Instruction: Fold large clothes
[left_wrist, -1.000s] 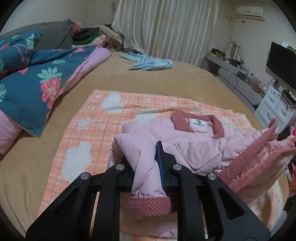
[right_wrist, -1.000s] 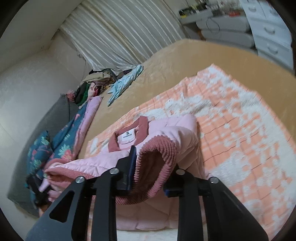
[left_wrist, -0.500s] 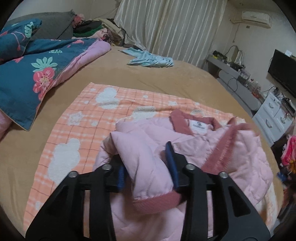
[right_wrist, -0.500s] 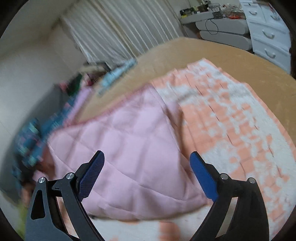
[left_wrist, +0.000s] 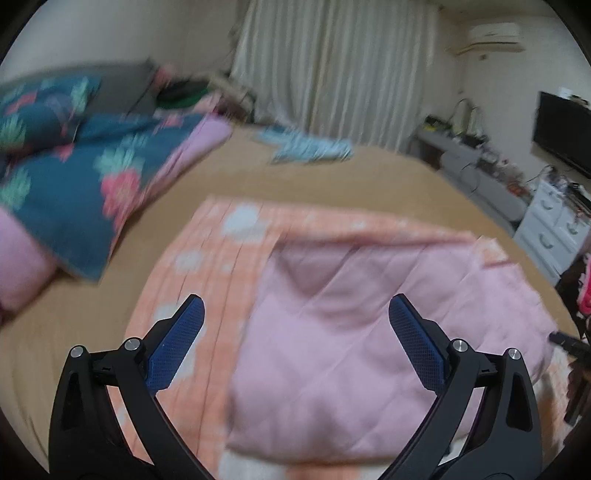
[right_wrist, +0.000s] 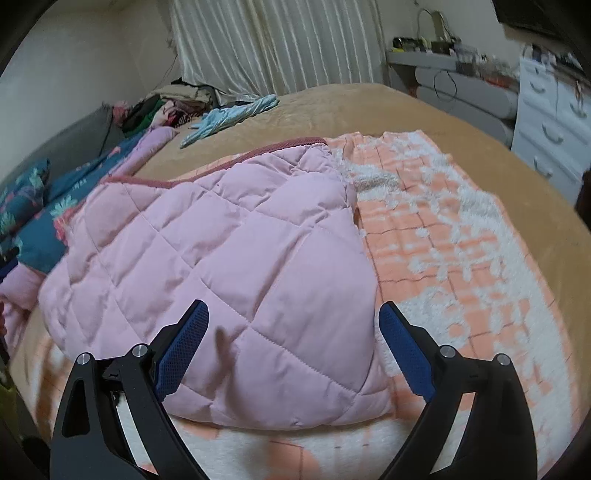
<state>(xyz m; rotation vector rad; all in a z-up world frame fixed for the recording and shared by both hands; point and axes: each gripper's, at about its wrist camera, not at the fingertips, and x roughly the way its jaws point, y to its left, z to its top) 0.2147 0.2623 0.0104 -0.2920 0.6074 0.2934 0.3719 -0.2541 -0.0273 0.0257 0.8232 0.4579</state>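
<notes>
A pink quilted jacket lies folded over on an orange-and-white checked blanket on the bed, its darker ribbed hem along the far edge. In the left wrist view the same jacket is blurred. My left gripper hovers above its near left part with jaws opening wide and nothing pressed between the pads. My right gripper stands open just above the jacket's near right corner, holding nothing.
A blue floral quilt is heaped at the left of the tan bed. A light blue garment and a clothes pile lie at the far side. White drawers and a desk stand on the right.
Both grippers let go of the jacket and opened wide. The lifted half dropped flat, covering the collar and label. The left wrist view is now blurred by motion.
</notes>
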